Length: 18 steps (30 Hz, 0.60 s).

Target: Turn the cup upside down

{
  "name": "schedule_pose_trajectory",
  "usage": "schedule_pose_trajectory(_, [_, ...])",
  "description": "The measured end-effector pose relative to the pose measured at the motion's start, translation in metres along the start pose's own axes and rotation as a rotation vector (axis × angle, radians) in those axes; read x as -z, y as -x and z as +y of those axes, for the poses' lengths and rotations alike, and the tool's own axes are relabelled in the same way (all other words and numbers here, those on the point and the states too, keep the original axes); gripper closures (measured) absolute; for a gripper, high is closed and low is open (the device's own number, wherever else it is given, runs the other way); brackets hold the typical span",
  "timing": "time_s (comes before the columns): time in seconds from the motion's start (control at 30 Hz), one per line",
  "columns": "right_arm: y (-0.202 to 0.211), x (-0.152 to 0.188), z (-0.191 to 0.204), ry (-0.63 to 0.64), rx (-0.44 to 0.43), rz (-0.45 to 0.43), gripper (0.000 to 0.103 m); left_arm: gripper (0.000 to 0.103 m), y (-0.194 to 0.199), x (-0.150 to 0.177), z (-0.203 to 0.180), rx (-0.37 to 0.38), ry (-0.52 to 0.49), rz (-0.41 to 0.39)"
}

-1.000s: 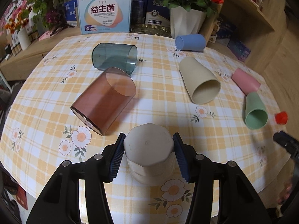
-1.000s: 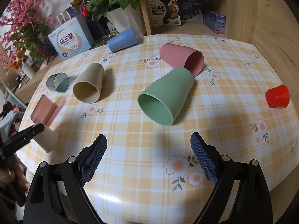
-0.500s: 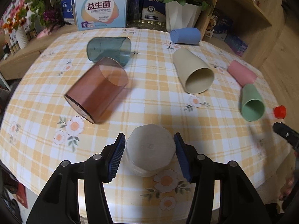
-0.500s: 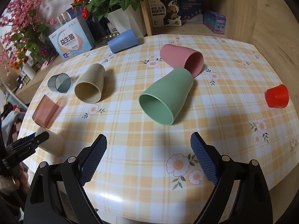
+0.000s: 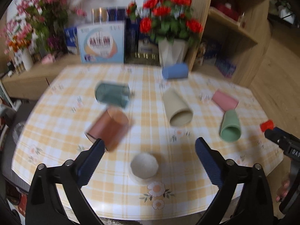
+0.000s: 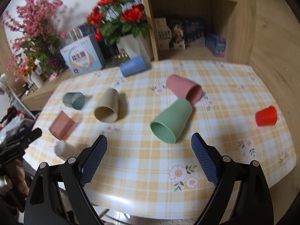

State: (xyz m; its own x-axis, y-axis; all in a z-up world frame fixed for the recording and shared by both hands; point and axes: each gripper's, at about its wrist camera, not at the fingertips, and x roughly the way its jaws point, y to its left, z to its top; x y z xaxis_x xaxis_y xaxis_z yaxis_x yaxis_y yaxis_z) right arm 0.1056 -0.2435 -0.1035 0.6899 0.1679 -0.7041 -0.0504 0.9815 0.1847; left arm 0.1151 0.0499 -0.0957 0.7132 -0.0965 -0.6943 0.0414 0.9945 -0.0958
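Now the small off-white plastic cup (image 5: 144, 166) stands bottom-up on the yellow checked tablecloth (image 5: 150, 101), at six o'clock, between but clear of the left gripper's (image 5: 149, 151) widely spread jaws. Likewise spread and empty, the right gripper (image 6: 149, 147) hovers with the toppled green plastic cup (image 6: 171, 121) at its twelve o'clock.

Eight cups on the tabletop (image 6: 234, 86): one white (image 5: 144, 166), one brown (image 5: 108, 129), one teal (image 5: 112, 94), one beige (image 5: 178, 108), one blue (image 5: 175, 71), one pink (image 5: 225, 100), one green (image 5: 230, 128), one red (image 6: 266, 116). Two tongs: left (image 5: 149, 149), right (image 6: 149, 145).
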Motion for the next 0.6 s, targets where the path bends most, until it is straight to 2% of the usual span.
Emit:
schedule_pose_trajectory(0.17, [0.038,-0.005,0.016,0.027,-0.002,-0.088,0.015,0.006,0.052,-0.015,-0.004,-0.033,0.018,-0.130])
schedule_pose_trajectory(0.23, [0.056,-0.004,0.023,0.045,0.023,-0.141,0.015,0.006,0.066,-0.017,-0.005,-0.035,0.018,-0.162])
schedule_pose_trajectory(0.4, [0.084,-0.003,0.028,0.057,0.057,-0.224,0.015,0.006,0.099,-0.015,-0.009,-0.042,-0.006,-0.221])
schedule_pose_trajectory(0.6, [0.100,0.000,0.030,0.052,0.079,-0.289,0.015,0.006,0.113,-0.008,-0.017,-0.048,-0.056,-0.263])
